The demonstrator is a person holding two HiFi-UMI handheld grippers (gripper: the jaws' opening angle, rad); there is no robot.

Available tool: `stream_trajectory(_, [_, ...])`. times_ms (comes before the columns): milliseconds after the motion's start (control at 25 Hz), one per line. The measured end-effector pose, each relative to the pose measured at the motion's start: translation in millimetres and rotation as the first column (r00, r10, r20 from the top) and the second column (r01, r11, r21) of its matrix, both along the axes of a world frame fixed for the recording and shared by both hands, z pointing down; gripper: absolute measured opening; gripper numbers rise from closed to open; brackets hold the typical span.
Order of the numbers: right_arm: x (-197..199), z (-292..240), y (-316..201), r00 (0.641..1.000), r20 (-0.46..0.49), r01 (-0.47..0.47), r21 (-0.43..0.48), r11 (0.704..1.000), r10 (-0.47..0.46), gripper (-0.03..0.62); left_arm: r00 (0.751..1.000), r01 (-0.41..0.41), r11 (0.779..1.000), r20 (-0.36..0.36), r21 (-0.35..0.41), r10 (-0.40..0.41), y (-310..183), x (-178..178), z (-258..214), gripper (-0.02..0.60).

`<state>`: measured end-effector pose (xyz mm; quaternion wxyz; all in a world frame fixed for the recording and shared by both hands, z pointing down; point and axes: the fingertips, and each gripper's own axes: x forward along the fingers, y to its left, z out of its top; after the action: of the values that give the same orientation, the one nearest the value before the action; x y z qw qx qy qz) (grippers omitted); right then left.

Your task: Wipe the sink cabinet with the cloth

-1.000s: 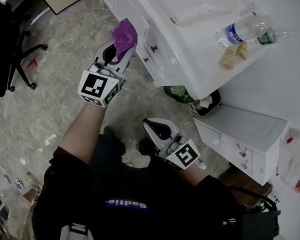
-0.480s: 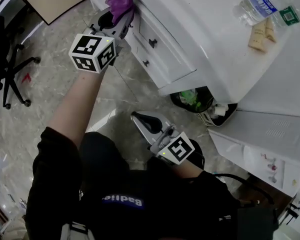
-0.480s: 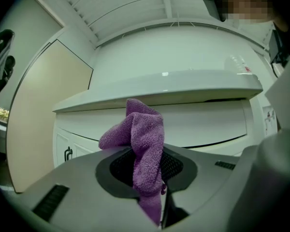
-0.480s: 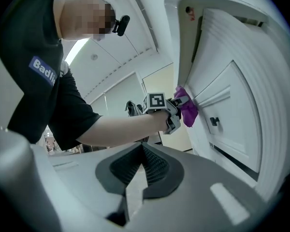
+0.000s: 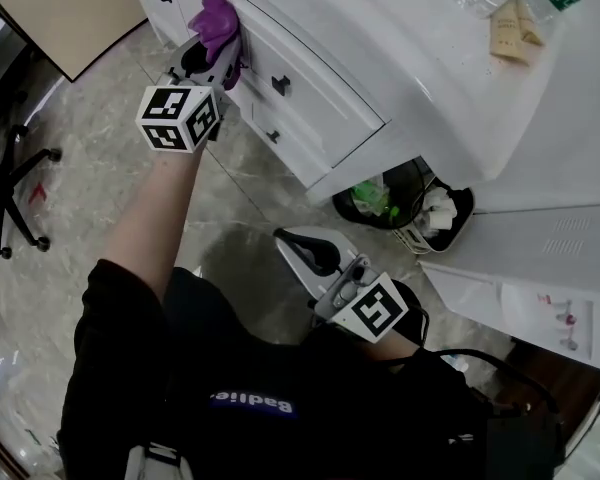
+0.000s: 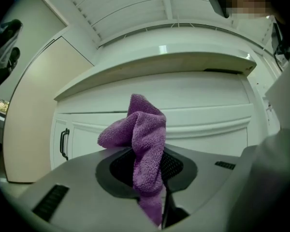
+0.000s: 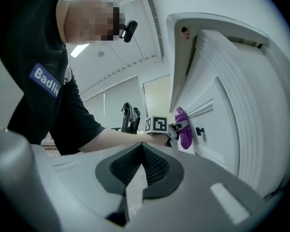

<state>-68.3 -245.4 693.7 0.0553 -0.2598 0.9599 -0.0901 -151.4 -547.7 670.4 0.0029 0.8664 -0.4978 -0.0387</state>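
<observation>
A purple cloth (image 5: 218, 23) is clamped in my left gripper (image 5: 212, 53) and pressed against a drawer front of the white sink cabinet (image 5: 320, 108). In the left gripper view the cloth (image 6: 146, 139) sticks up out of the shut jaws, with the cabinet front (image 6: 193, 115) close ahead. My right gripper (image 5: 283, 236) hangs low over the floor, apart from the cabinet, shut with nothing in it. The right gripper view looks past its own shut gripper (image 7: 141, 149) and shows the cloth (image 7: 185, 132) beside a black drawer knob (image 7: 199, 131).
A bin (image 5: 400, 203) with a black liner and rubbish stands under the counter's corner. Tubes (image 5: 508, 36) lie on the countertop. A white drawer unit (image 5: 540, 258) is at the right, an office chair (image 5: 10, 183) at the left. A black door handle (image 6: 64, 143) is on the cabinet.
My left gripper has carried the cloth forward from mid-air onto the cabinet's drawer front. The right gripper has stayed low and shut.
</observation>
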Motion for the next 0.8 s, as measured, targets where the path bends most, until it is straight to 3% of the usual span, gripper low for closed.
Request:
stream_trajectory(280, [4.2, 12.0, 2.3, 0.999, -0.038, 0.001, -0.004, 1.0, -0.001, -0.005, 1.0, 0.001, 0.992, 0.018, -0.128, 0.001, 6.4, 10.2, 75.6, 0.084])
stream_trajectory(440, [3.1, 12.6, 1.8, 0.999, -0.034, 0.003, 0.002, 1.0, -0.003, -0.005, 0.998, -0.032, 0.979, 0.046, -0.203, 0.042, 20.6, 19.4, 100.4, 0.084])
stream_trajectory(560, [2.6, 9.6, 1.3, 1.0, -0.027, 0.009, 0.005, 1.0, -0.008, -0.005, 0.997, -0.073, 0.984, 0.024, -0.161, 0.078, 39.2, 22.1, 70.3, 0.084])
stream_trajectory(800, [0.6, 3.1, -0.1, 1.0, 0.0, 0.02, 0.016, 1.0, -0.02, -0.005, 0.992, -0.124, 0.992, -0.029, 0.018, 0.124, 61.0, 21.3, -40.2, 0.084])
